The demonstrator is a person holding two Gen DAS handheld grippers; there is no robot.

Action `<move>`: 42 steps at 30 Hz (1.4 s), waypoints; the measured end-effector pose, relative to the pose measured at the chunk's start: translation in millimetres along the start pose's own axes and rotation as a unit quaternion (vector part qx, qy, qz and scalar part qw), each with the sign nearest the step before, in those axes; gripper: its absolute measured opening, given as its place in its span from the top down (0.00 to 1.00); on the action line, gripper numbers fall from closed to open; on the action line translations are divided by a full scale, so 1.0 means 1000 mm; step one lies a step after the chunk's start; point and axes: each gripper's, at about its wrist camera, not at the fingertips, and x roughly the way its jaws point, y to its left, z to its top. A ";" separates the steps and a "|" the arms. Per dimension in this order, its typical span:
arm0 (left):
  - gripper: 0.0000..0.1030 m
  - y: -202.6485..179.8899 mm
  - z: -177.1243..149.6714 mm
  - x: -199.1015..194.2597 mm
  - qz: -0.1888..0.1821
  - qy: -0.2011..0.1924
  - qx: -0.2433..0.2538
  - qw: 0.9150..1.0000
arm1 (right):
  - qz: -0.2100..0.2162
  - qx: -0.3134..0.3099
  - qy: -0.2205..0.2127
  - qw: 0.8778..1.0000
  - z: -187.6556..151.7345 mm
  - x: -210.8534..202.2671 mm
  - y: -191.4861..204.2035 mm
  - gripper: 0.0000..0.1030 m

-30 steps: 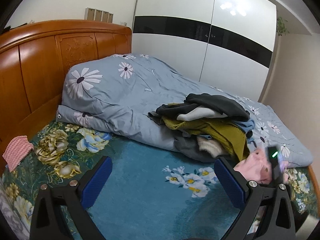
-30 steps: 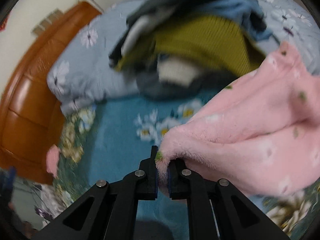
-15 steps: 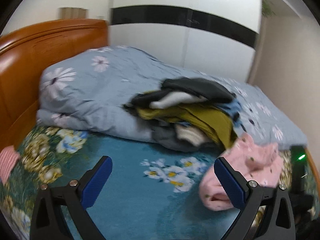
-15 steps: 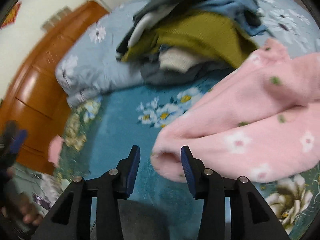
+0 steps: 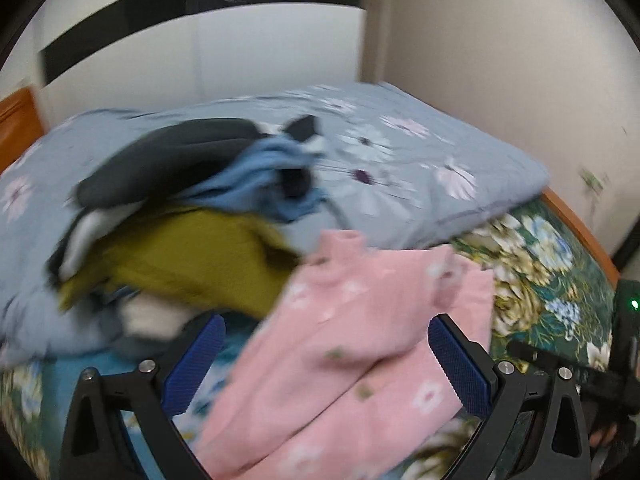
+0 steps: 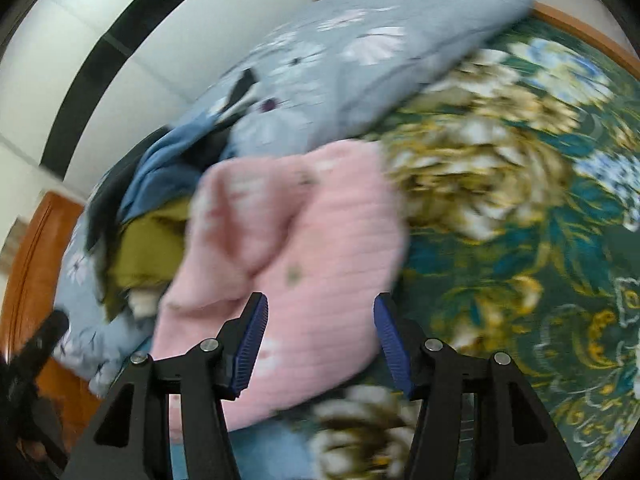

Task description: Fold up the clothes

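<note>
Since the pink garment (image 6: pixel 304 264), pinched a second ago by the right tongs (image 6: pixel 318 340), has been let go, it is left crumpled on the bed (image 6: pixel 520 240) beside the clothes pile (image 5: pixel 180 240), both tongs, left tongs (image 5: pixel 326 360) included, being spread and empty, so spreading is judged next.

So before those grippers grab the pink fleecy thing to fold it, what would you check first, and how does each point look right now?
1. Left gripper open: ok, jaws wide apart.
2. Right gripper open: ok, holding nothing.
3. Pink garment lying free on the bedspread: ok, neither gripper clamps it.
4. Pink garment spread flat: not ok, it is bunched and folded over itself.
5. Pink garment clear of the clothes pile: cannot tell, its edge lies against the olive garment, and blur hides whether they overlap.
6. A hem or corner to grasp: cannot tell, both views are motion-blurred.
</note>
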 end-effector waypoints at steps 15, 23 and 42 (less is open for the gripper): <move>0.25 -0.092 0.038 0.142 -0.044 0.107 0.104 0.988 | -0.029 0.066 0.017 0.997 0.000 0.013 -0.066 0.45; 0.92 -0.071 0.036 0.131 -0.042 0.094 0.048 0.994 | -0.028 0.064 0.018 0.997 -0.003 0.007 -0.063 0.45; 0.92 0.316 -0.111 -0.150 0.284 -0.062 -0.318 0.903 | -0.015 0.022 0.031 0.999 -0.015 0.006 -0.025 0.45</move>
